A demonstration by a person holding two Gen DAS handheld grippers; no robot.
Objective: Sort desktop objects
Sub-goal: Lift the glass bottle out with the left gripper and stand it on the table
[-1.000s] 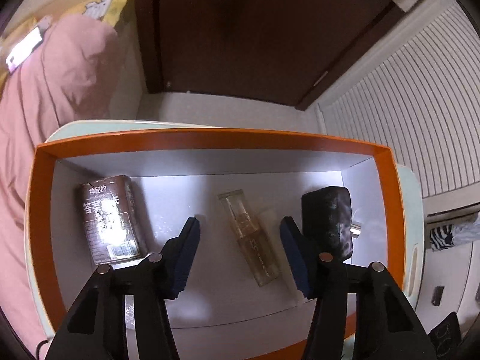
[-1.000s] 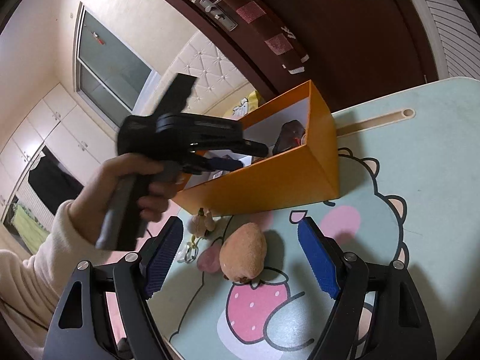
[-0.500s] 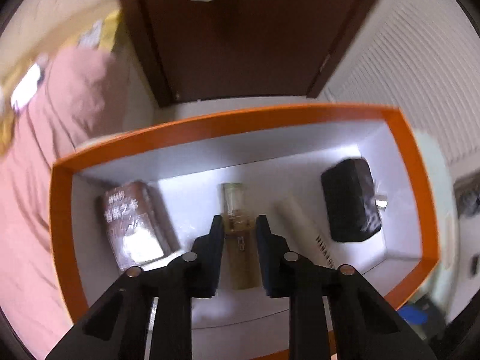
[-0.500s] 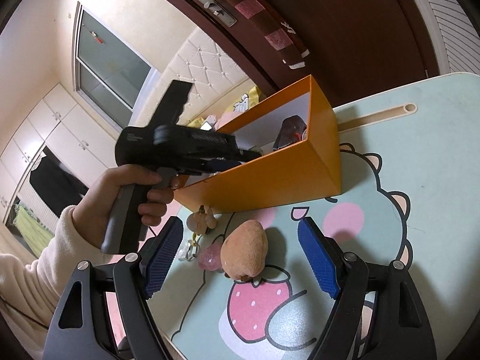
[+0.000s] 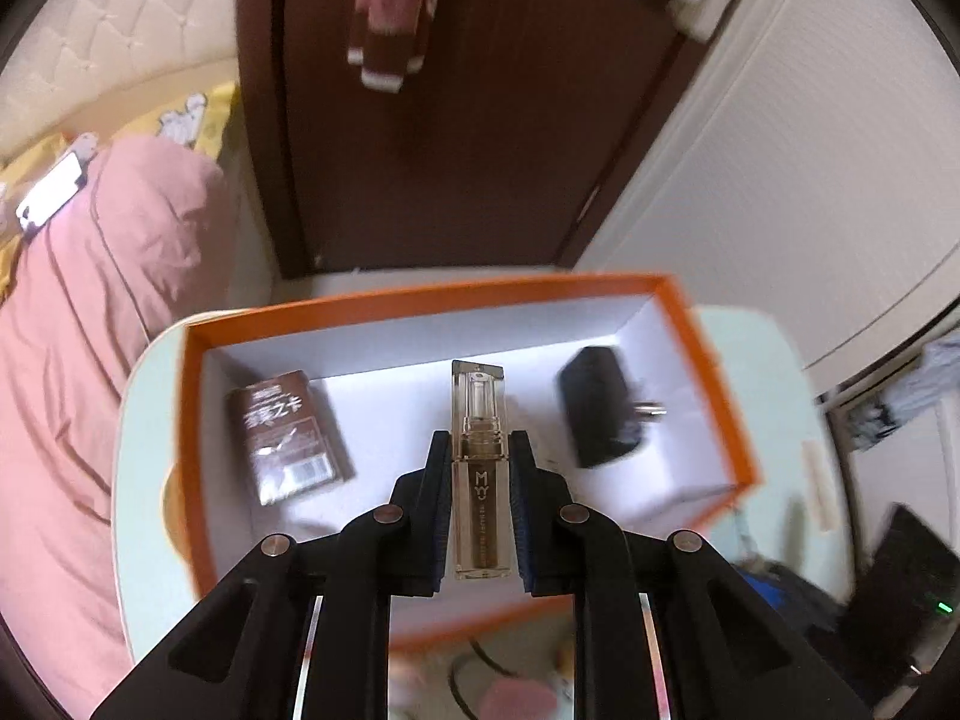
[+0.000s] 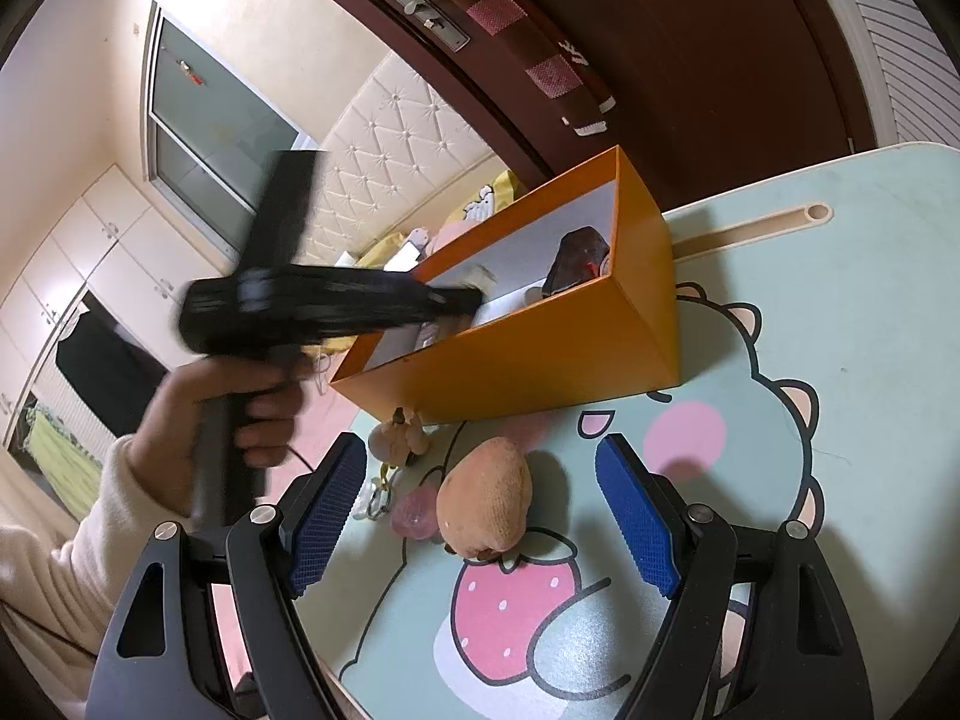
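Note:
My left gripper (image 5: pixel 479 450) is shut on a slim gold bottle with a clear cap (image 5: pixel 478 420), lifted above the floor of the orange box (image 5: pixel 432 299). Inside the box lie a brown card pack (image 5: pixel 287 437) at the left and a black pouch (image 5: pixel 600 405) at the right. In the right wrist view, a hand holds the left gripper (image 6: pixel 465 302) over the orange box (image 6: pixel 540 369). My right gripper (image 6: pixel 480 507) stands open low over the mat, with a tan plush toy (image 6: pixel 487 498) between its blue pads (image 6: pixel 639 525), untouched.
A pale pink trinket (image 6: pixel 411 513) and a small figurine keychain (image 6: pixel 399 438) lie left of the plush on the cartoon table mat (image 6: pixel 810 312). Pink bedding (image 5: pixel 78 312) lies left of the table, a dark door (image 5: pixel 480 120) behind it. A black device (image 5: pixel 900 582) sits at right.
My left gripper closed on the gold bottle and lifted it from the box floor, pulling back so the box looks smaller. The right gripper stayed still and open.

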